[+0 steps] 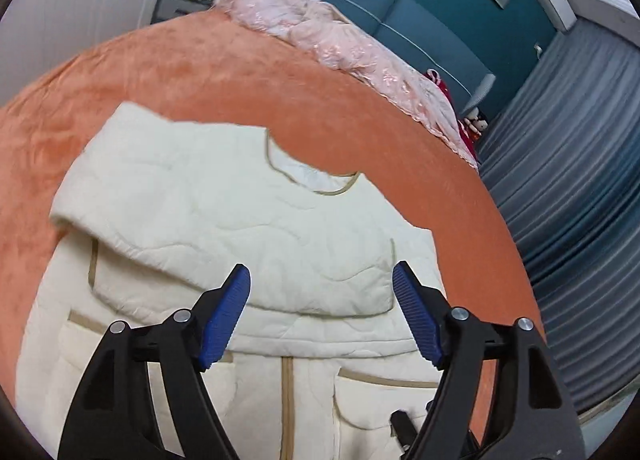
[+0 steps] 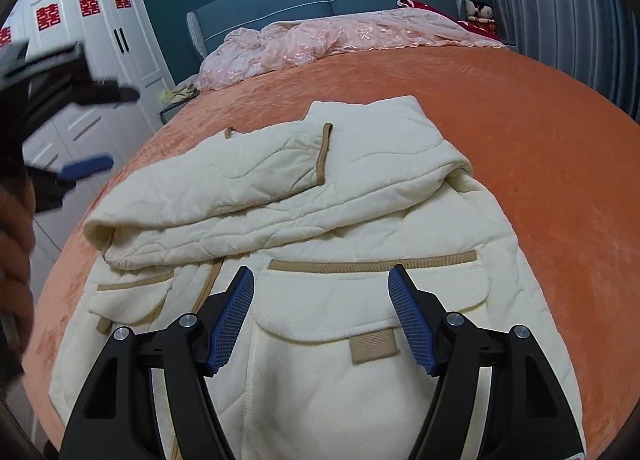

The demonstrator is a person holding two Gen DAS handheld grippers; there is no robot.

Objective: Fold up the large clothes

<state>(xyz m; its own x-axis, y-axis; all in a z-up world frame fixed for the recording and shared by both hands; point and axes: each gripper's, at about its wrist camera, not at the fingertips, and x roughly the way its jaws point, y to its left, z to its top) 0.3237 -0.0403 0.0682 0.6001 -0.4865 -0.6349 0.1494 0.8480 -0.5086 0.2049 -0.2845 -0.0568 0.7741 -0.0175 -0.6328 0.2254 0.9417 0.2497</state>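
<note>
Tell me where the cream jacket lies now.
The jacket lies on the orange bedspread, in the near middle of both views, beneath both open grippers, with the pink quilt behind it.

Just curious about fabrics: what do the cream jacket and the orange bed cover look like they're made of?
The cream jacket looks like quilted, padded cloth with a matte finish: wavy stitch lines puff its surface, with tan woven trim at the pockets. The orange bed cover seems plush, like velvet or fleece: soft mottled sheen, no visible weave.

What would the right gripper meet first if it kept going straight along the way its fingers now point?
Most likely the cream jacket: the open right gripper points down at its front pocket, with nothing between. Depth is uncertain.
</note>
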